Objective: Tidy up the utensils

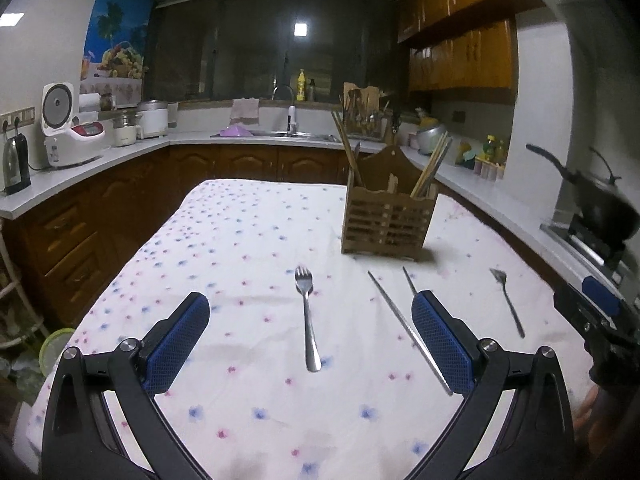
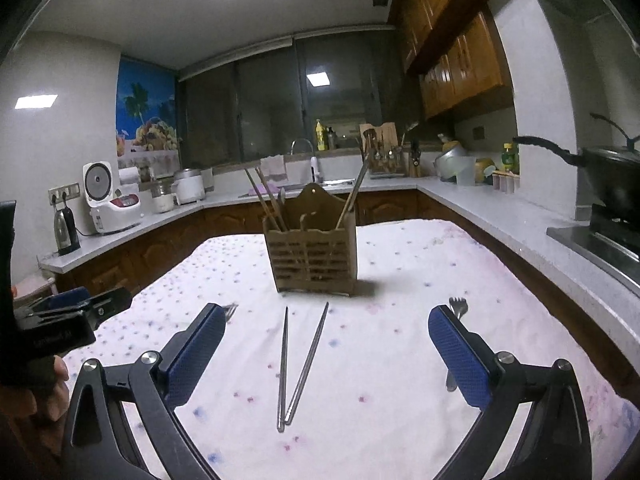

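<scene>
A steel fork (image 1: 307, 316) lies on the flowered tablecloth (image 1: 240, 240), straight ahead of my left gripper (image 1: 312, 312), which is open and empty above the cloth. Two metal chopsticks (image 1: 400, 320) lie to its right, partly behind my right blue pad. A second fork (image 1: 507, 300) lies further right. A wooden utensil holder (image 1: 388, 220) with chopsticks in it stands behind them. In the right wrist view the chopsticks (image 2: 302, 364) form a V between the open fingers of my right gripper (image 2: 328, 320). The second fork (image 2: 458, 308) peeks from behind the right pad, the holder (image 2: 314, 260) stands beyond.
The other gripper shows at the edge of each view (image 1: 600, 312) (image 2: 60, 316), held by a hand. Kitchen counters (image 1: 100, 160) wrap around the table, with rice cookers (image 1: 68, 128), a kettle, a sink (image 1: 280, 134) and a wok (image 1: 600, 208) on the stove at right.
</scene>
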`<move>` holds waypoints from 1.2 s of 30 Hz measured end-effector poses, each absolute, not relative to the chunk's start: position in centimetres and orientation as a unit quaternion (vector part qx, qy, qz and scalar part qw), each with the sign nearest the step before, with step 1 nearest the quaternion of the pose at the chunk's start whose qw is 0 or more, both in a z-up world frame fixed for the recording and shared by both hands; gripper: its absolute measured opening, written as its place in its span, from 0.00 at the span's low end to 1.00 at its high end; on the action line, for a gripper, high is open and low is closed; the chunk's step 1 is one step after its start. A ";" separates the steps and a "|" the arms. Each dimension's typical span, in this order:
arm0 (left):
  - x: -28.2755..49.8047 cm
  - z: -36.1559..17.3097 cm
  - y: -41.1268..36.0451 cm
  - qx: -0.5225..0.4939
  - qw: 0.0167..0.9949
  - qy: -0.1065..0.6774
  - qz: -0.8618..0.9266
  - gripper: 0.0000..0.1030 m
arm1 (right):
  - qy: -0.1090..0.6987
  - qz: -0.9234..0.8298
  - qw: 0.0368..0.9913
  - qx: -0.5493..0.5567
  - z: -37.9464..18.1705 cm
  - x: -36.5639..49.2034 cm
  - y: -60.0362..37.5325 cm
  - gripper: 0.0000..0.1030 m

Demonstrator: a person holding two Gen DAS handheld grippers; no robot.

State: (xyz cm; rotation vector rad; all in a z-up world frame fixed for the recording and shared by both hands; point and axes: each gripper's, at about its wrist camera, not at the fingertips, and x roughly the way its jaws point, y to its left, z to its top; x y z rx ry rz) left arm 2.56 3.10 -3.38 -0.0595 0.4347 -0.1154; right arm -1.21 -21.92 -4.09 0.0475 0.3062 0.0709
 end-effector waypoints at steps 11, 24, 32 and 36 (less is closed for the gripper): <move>1.4 -4.2 1.4 0.005 0.978 0.200 -0.053 1.00 | 0.153 0.035 0.987 0.021 -5.3 -1.8 -21.9 0.99; 0.9 -4.2 1.6 0.006 0.982 0.185 -0.035 1.00 | 0.143 0.034 0.989 0.017 -5.8 -2.0 -22.0 0.99; 0.8 -4.2 1.8 0.005 0.982 0.185 -0.032 1.00 | 0.145 0.034 0.989 0.019 -5.9 -2.1 -22.0 0.99; 0.8 -4.4 1.8 0.004 0.982 0.187 -0.030 1.00 | 0.144 0.035 0.989 0.018 -5.9 -2.1 -22.0 0.99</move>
